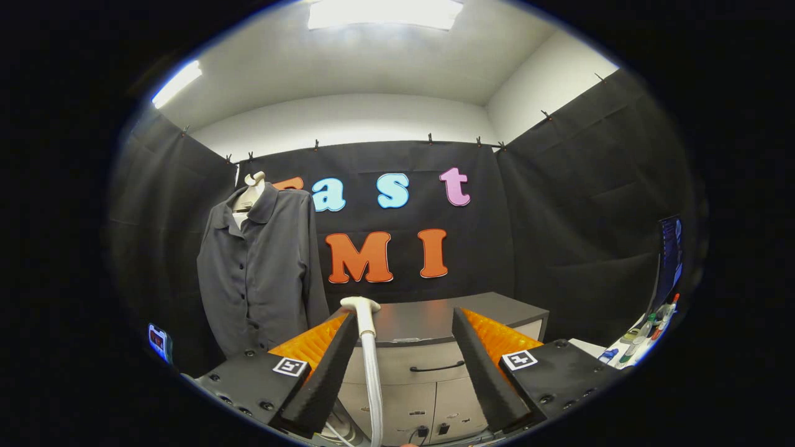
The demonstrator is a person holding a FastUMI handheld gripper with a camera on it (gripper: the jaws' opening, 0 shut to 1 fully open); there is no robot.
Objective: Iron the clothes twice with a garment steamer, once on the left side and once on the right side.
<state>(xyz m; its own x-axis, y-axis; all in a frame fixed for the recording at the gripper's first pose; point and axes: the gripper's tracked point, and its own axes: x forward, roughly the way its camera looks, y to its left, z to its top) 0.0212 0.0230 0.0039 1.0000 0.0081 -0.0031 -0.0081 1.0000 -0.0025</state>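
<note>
Fingers [405,323] spread wide, gripping nothing; steamer head [361,305] on white hose just beside left finger; grey shirt [261,267] hangs beyond.

Black cloth walls [559,205] enclose a grey cabinet [435,347] beneath white ceiling light panels [385,12].

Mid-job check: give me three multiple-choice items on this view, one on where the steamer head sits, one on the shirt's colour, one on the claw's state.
1. The steamer head is:
A. between the claw's fingers, near the left one
B. lying on the cabinet
C. pressed on the shirt

2. The shirt is:
A. white
B. dark grey
C. orange

3. The claw is:
A. shut on the hose
B. shut on the shirt
C. open

Answers: 1 A, the head rises beside the left finger; 2 B, dark grey cloth on the mannequin; 3 C, the fingers stand wide apart, the hose not pinched.
</note>
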